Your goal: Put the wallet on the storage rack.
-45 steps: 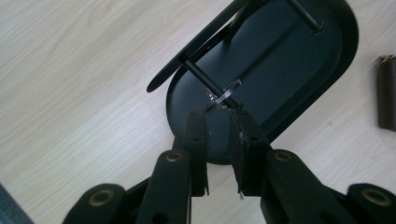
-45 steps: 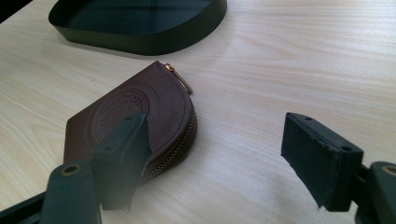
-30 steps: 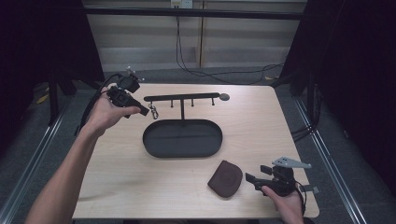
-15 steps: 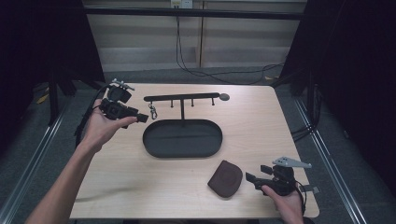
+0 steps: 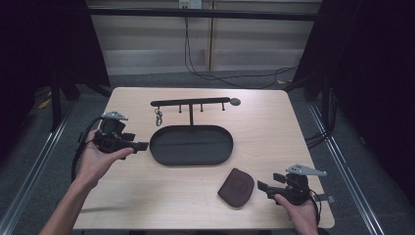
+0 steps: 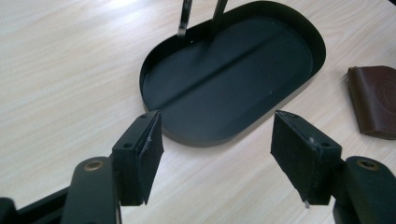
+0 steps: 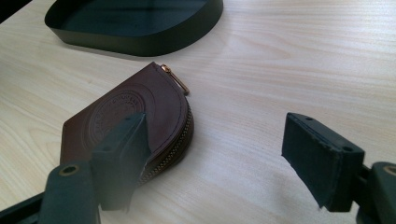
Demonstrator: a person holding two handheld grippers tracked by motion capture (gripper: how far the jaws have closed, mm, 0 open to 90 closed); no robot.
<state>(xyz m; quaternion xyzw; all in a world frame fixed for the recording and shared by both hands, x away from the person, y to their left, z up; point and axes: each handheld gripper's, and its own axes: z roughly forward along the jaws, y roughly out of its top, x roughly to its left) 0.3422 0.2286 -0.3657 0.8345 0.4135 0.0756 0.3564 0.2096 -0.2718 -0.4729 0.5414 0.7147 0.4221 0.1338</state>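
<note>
The small brown leather coin pouch (image 7: 135,122) with a brass zip carries a round embossed seal with lettering round its ring, but the letters are too soft to read. It lies flat near the counter's front edge, toward the front right corner, just beside the right gripper (image 5: 266,187) and well clear of the black oval metal tray (image 5: 191,145) at the middle of the pale wooden counter (image 5: 264,132).

The right gripper rests low at the front right corner, held in a hand that comes up over the front edge, its jaws pointing level along the front edge toward the pouch. In the right gripper view they stand wide with nothing between them; one jaw sits in front of the pouch's zipped curve, and whether it touches I cannot tell.

The left gripper (image 5: 142,145) is held over the left edge of the counter, the forearm running in from the front left corner, palm cupped under its body. Its jaws point level toward the tray's left end; they have just been opening and now stand wide and empty.

Behind the tray a black bar stand with hooks (image 5: 191,103) rises, a small metal key ring (image 5: 158,117) hanging from its left end
</note>
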